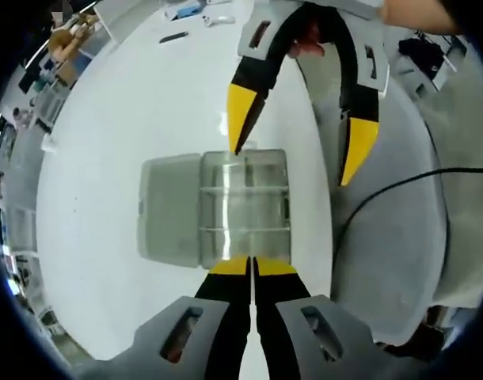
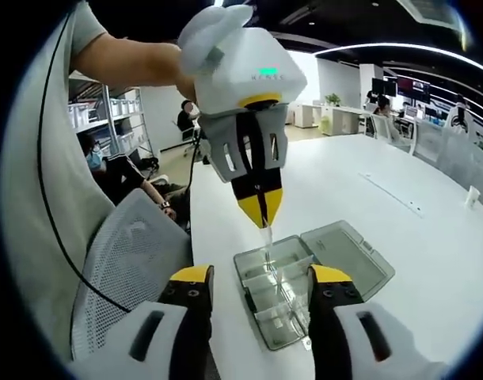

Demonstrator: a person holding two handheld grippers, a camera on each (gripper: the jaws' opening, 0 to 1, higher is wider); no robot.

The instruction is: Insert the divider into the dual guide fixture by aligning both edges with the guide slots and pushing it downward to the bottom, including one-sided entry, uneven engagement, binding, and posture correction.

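Right gripper view: clear divider [image 2: 267,237], hard to make out, hangs pinched in left gripper [image 2: 261,215] above the clear box [image 2: 277,297] at lower centre, lid [image 2: 352,257] open on white table [image 2: 400,198]. Right gripper [image 2: 261,289] jaws spread, empty. No readable writing.

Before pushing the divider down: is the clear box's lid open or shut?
Open. The lid lies flat on the table beside the box, leaving its compartments uncovered.
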